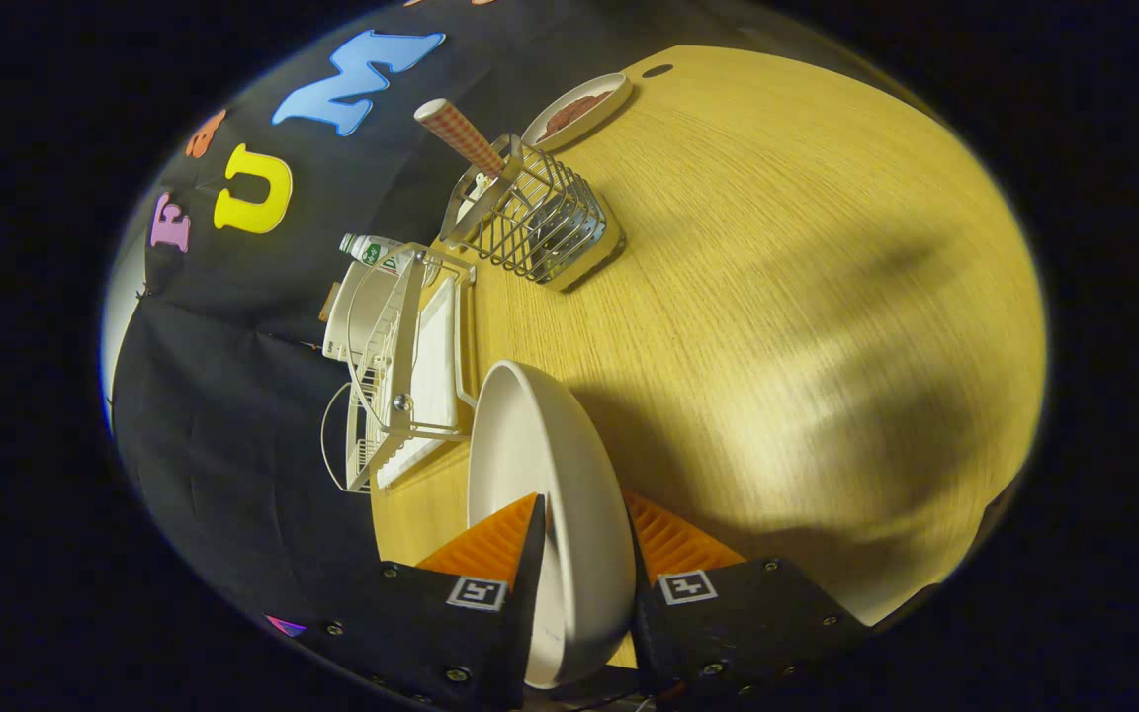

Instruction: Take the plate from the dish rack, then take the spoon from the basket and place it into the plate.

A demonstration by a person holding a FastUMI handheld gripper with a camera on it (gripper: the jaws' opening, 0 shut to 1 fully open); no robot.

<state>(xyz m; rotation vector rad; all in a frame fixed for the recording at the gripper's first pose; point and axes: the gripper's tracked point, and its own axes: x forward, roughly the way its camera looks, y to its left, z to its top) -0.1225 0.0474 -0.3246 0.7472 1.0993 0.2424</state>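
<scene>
Wooden counter [777,297] lies bare beside the dish rack [401,366]; the claw [584,539], clamping the plate [540,475], should lower it flat there.

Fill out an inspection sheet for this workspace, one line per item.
Surface: wooden table, bare wood with soft shadows ahead of the fingers.
Job's things: white plate held on edge between the fingers, out of the dish rack; wire basket beyond the rack with a checked spoon handle sticking out.
Clutter: bottle behind the rack; small dish with something reddish-brown in it past the basket.
Grippers: hand-held gripper shut on the plate, a finger on each face.
Cables: nothing seen.
Surroundings: black cloth wall behind the rack and the table's edge.
</scene>
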